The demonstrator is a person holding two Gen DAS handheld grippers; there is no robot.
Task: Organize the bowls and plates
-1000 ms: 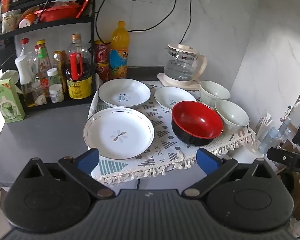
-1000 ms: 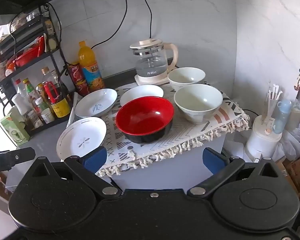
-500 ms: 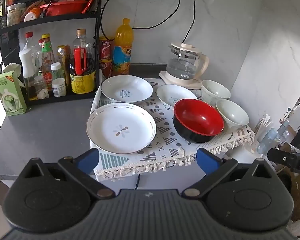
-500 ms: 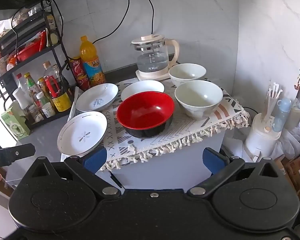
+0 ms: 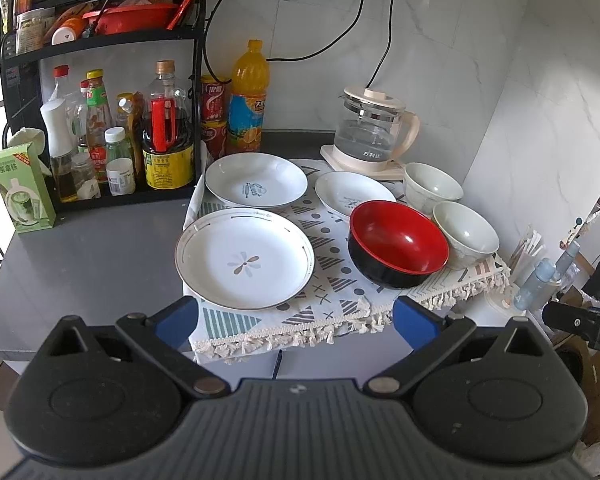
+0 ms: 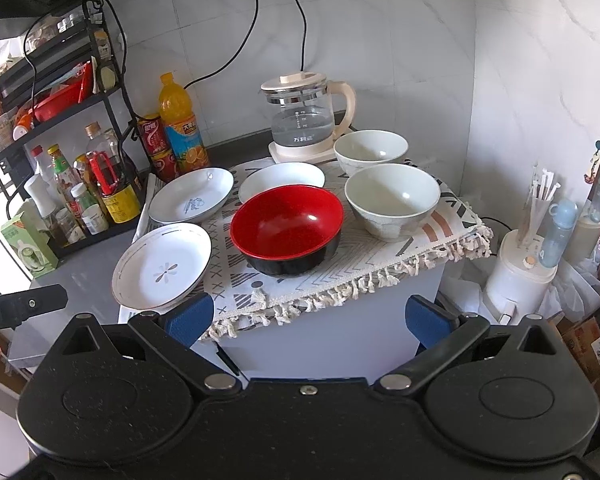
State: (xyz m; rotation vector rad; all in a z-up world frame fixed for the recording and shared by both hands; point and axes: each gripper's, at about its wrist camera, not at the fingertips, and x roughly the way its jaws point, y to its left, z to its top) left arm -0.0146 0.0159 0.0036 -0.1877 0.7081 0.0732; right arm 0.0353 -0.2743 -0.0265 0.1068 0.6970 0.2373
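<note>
White ceramic mostly — three plates, three bowls, all on the patterned fringed cloth (image 5: 352, 304) ahead of both grippers. Left to right: flower-print plate (image 5: 244, 258) nearest, just ahead of the left gripper (image 5: 294, 318), its left edge overhanging the cloth. Second plate (image 5: 256, 180) with a blue print sits behind it, their rims close. Third plate (image 5: 352, 196), smaller, further right, partly hidden behind the red-and-black bowl (image 5: 398, 242). That bowl sits ahead of the right gripper (image 6: 308, 316), a little left of its centre line. Two white bowls to the right of it: near one (image 6: 392, 198) just beside the red bowl, far one (image 6: 370, 150) behind it, next to the glass kettle (image 6: 306, 120) at the back.

Off to the left — black rack (image 5: 100, 46) with sauce bottles, one green box (image 5: 22, 188), two red cans (image 5: 214, 120) stacked, one orange drink bottle (image 5: 248, 96).

Left gripper: blue fingers (image 5: 178, 320) spread wide, nothing between them, touching nothing, short of the cloth's fringe. Right gripper: same — fingers (image 6: 426, 318) wide apart, holding nothing, below and short of the table edge. Each gripper's body shows at the edge of the other's view.
</note>
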